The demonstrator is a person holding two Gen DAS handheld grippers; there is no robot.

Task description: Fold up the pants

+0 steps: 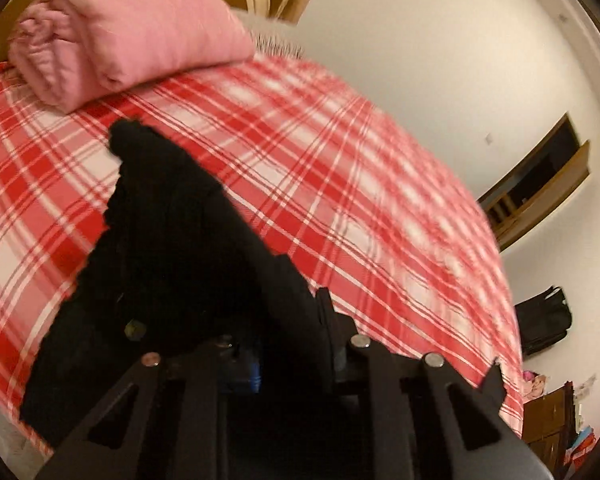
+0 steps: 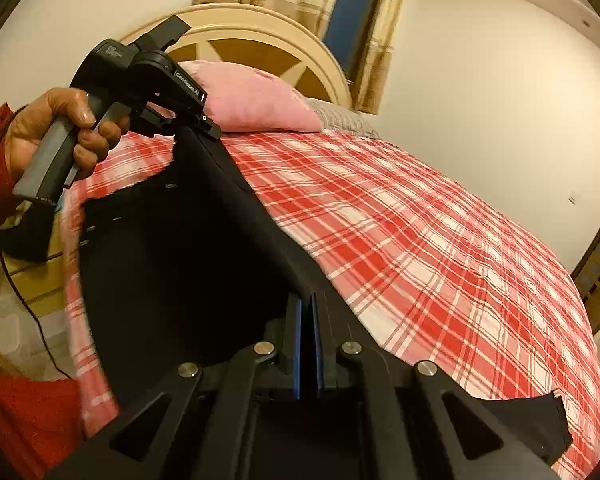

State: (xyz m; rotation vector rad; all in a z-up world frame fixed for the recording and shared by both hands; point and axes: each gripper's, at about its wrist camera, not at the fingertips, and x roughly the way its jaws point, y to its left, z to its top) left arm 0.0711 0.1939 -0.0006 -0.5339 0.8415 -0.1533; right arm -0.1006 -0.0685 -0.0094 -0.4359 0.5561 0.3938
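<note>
Across the plaid bed (image 2: 440, 240), black pants (image 2: 172, 260) hung lifted off the sheet, stretched between both claws. Right claw (image 2: 309, 340) was clenched on the cloth. Left claw (image 2: 196, 126), gripped by a hand (image 2: 56, 128) near the pink pillow (image 2: 252, 100), pinched the far edge.

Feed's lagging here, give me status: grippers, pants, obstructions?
Left gripper and right gripper both shut on black pants, lifted over plaid bedsheet. Pink pillow at headboard, clear of the pants.
</note>
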